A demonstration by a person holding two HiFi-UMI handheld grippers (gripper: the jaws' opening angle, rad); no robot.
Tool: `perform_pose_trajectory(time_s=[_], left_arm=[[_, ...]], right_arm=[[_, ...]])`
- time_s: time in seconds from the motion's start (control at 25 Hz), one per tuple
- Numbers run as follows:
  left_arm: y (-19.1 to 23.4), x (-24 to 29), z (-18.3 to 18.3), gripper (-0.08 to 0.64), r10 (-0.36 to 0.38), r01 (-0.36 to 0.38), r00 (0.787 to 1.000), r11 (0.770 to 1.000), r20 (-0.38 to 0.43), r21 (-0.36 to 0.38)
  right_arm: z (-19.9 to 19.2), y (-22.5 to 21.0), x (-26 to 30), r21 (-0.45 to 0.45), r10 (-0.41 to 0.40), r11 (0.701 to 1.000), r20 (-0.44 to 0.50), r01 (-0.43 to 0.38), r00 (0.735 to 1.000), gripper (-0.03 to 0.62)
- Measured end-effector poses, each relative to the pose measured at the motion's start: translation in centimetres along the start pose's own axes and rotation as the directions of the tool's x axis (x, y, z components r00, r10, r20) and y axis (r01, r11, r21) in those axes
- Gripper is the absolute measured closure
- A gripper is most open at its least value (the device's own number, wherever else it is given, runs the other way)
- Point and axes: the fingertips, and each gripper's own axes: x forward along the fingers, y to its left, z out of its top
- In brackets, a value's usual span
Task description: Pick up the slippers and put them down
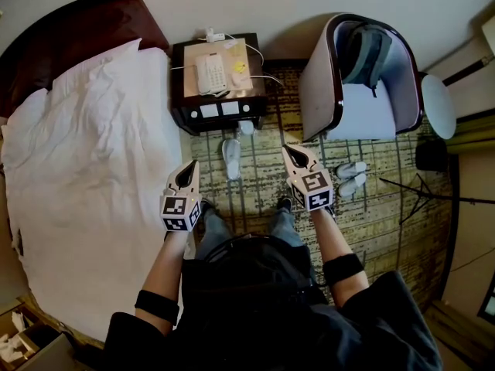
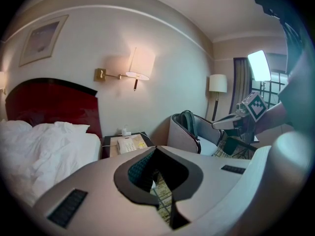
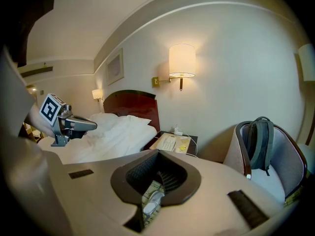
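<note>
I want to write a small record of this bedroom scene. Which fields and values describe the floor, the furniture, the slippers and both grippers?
floor: patterned carpet
bed: white bedding, left side of the head view
nightstand: carries a white telephone
armchair: a backpack sits in it
single slipper: white, on the carpet in front of the nightstand
slipper pair: white, on the carpet beside the armchair
left gripper: shut, holding nothing
right gripper: shut, holding nothing
task state: no slipper picked up yet
</note>
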Motion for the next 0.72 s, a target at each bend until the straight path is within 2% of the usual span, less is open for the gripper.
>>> perform_pose_trajectory(time_s=[0.4, 0.64, 0.72], left_arm=[[-0.4, 0.8, -0.3, 0.558, -0.004, 0.004, 1.0, 1.0, -0.023, 0.004], [-1.3, 1.7, -1.0, 0.558, -0.045, 0.045, 0.997, 0.999, -0.062, 0.009], [-1.7, 2.3, -1.3, 0.526, -0.063, 0.063, 0.995, 0.998, -0.079, 0.008]], right_arm=[[-0.9, -0.2, 0.5, 0.018, -0.007, 1.0, 0.004, 0.006, 1.0, 0.591], [-1.4, 1.0, 1.1, 0.038, 0.008, 0.999, -0.003, -0.008, 1.0, 0.591], [-1.7, 1.5, 1.6, 0.043, 0.02, 0.999, -0.009, -0.02, 1.0, 0.591]])
